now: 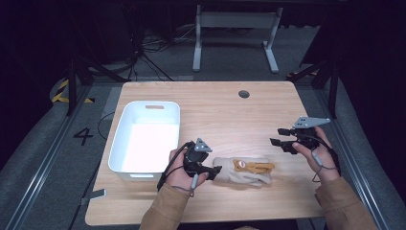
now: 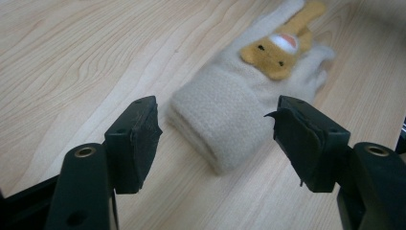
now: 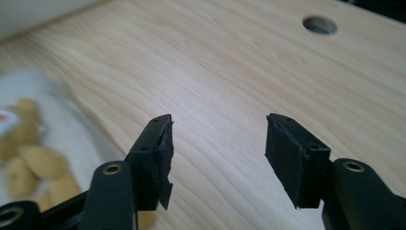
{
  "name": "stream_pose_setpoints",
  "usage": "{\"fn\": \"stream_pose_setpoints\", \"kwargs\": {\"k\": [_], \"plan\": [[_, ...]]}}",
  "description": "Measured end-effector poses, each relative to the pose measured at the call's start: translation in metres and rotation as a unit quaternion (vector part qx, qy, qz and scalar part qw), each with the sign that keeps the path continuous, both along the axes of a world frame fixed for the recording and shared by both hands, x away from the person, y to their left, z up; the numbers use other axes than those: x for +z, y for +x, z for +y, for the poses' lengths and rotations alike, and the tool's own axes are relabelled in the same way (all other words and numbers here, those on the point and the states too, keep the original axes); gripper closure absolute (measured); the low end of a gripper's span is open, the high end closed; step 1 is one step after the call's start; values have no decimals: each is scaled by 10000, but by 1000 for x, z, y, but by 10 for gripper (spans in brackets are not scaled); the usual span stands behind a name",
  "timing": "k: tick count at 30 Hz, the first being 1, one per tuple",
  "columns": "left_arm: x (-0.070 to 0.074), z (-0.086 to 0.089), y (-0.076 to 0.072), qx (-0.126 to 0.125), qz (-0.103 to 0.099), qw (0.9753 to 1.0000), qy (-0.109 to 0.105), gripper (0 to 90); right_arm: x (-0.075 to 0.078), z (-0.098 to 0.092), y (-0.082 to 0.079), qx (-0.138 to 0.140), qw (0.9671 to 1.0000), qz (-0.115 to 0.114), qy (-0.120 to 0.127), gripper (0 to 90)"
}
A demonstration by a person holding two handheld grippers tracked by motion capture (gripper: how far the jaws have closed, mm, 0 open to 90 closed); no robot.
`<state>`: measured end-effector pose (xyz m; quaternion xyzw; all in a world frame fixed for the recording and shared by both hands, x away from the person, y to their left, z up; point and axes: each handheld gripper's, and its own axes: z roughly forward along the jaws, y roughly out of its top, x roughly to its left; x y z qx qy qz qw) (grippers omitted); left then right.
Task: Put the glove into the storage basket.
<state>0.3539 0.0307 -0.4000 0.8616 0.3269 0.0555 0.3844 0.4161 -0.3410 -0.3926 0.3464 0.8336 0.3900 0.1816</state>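
High view puts the left hand-held gripper (image 1: 216, 169), jaws wide, straddling the cuff of the cream bear glove (image 1: 244, 171) ungrasped on the counter (image 1: 230, 110), white bin (image 1: 145, 140) behind awaiting it, right hand-held gripper (image 1: 276, 136) wide and idle.

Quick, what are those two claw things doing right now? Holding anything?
Left gripper: open, holding nothing, jaws either side of the cream glove's cuff.
Right gripper: open, holding nothing, above bare table.
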Motion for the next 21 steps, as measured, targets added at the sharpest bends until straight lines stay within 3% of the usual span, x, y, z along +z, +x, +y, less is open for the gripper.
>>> {"fn": "stream_pose_setpoints", "kwargs": {"k": [1, 7, 11, 13, 18, 21], "plan": [[0, -1, 1, -3, -14, 10000, 15, 326, -4, -3, 2, -124, 9999, 80, 23, 347], [0, -9, 3, -126, -88, 9999, 55, 320, -7, -12, 4, -565, 9976, 322, 248, 270], [-2, -14, 4, -188, -81, 9998, 23, 332, -12, -20, 7, -793, 9955, 412, 304, 157], [-2, -15, 5, -230, -112, 9997, 42, 328, -15, -23, 10, -962, 9937, 463, 335, 173], [-3, -19, 7, -471, -237, 9986, 21, 339, -17, -26, 10, -884, 9938, 582, 339, 233], [-4, -23, 8, -527, -180, 9984, 37, 337, -16, -27, 10, -857, 9941, 582, 332, 238]]}}
